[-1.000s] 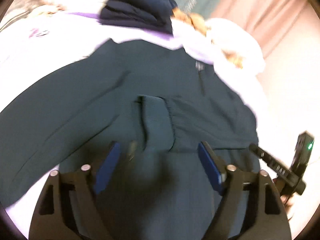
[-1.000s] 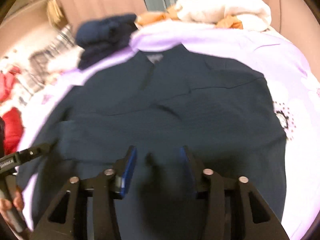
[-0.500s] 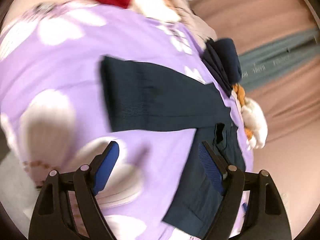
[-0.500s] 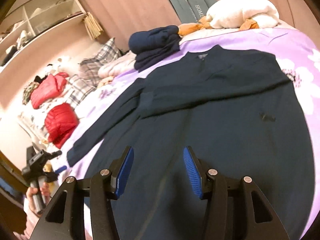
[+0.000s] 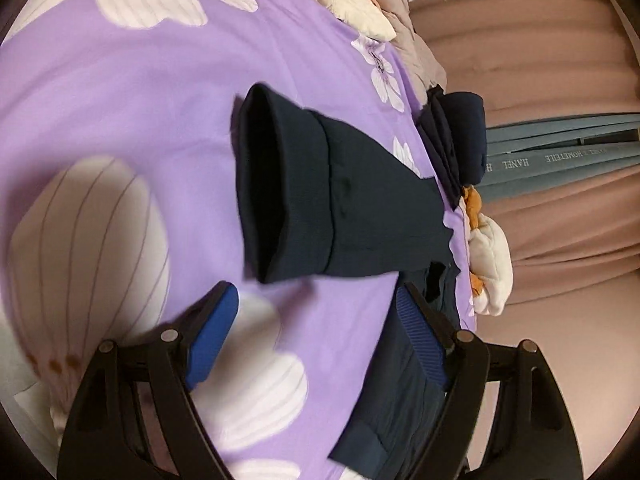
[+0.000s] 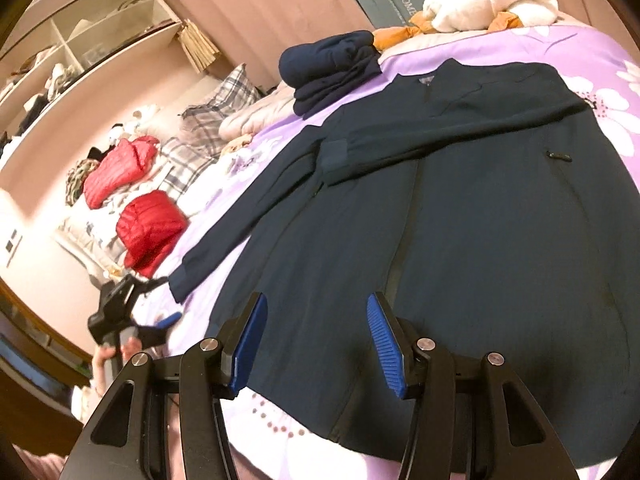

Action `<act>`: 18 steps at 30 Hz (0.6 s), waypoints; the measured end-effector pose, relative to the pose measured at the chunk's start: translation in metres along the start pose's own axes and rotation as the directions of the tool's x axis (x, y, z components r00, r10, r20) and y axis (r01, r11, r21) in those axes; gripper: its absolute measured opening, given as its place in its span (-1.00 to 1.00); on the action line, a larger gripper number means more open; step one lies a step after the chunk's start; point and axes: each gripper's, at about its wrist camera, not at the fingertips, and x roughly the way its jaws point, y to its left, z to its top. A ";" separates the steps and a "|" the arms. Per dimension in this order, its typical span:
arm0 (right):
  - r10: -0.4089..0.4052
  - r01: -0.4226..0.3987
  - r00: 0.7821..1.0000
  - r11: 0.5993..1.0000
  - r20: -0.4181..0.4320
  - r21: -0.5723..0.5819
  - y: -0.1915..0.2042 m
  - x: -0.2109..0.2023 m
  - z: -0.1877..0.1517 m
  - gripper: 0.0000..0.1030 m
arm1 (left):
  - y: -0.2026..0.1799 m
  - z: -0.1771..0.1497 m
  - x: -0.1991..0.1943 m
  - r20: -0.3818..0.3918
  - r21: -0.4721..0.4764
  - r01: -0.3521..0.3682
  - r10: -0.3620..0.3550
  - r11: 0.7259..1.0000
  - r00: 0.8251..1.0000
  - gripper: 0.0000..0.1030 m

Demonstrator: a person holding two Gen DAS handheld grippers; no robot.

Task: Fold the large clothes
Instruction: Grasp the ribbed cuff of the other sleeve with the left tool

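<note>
One sleeve (image 6: 460, 136) lies folded across my jacket (image 6: 500, 248); the other sleeve (image 5: 340, 200) awaits my wide-open, empty left gripper (image 5: 316, 344), right gripper (image 6: 316, 344) parted and empty too.

Pink curtains (image 6: 280, 4) hang behind the bed, white shelves (image 6: 80, 52) alongside.

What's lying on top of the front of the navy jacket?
One sleeve is folded across the navy jacket chest, its cuff showing. The chest beneath the sleeve is hidden.
</note>
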 end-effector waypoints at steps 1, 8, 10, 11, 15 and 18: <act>-0.005 0.005 1.000 1.000 0.001 0.002 0.001 0.000 0.001 0.02 | -0.002 0.004 0.004 0.004 0.002 -0.005 0.005 1.000 1.000 0.59; 0.007 -0.006 1.000 0.999 -0.005 0.037 0.005 0.009 0.003 0.02 | -0.006 0.028 0.021 0.031 0.011 0.006 -0.006 1.000 1.000 0.59; 0.008 -0.007 1.000 0.999 -0.011 0.036 0.006 0.012 0.000 0.02 | -0.010 0.033 0.025 0.034 0.027 -0.010 0.009 1.000 0.999 0.59; 0.007 -0.006 1.000 0.999 -0.018 0.033 0.009 0.015 0.001 0.02 | -0.013 0.034 0.028 0.034 0.036 -0.016 0.015 0.999 0.999 0.59; -0.006 0.007 0.999 1.000 -0.033 0.017 0.015 0.023 0.000 0.02 | -0.023 0.035 0.034 0.030 0.097 -0.061 0.058 0.993 0.998 0.52; -0.011 0.012 0.999 1.000 -0.039 0.013 0.018 0.026 0.000 0.02 | -0.029 0.033 0.039 0.019 0.154 -0.102 0.101 0.983 0.995 0.18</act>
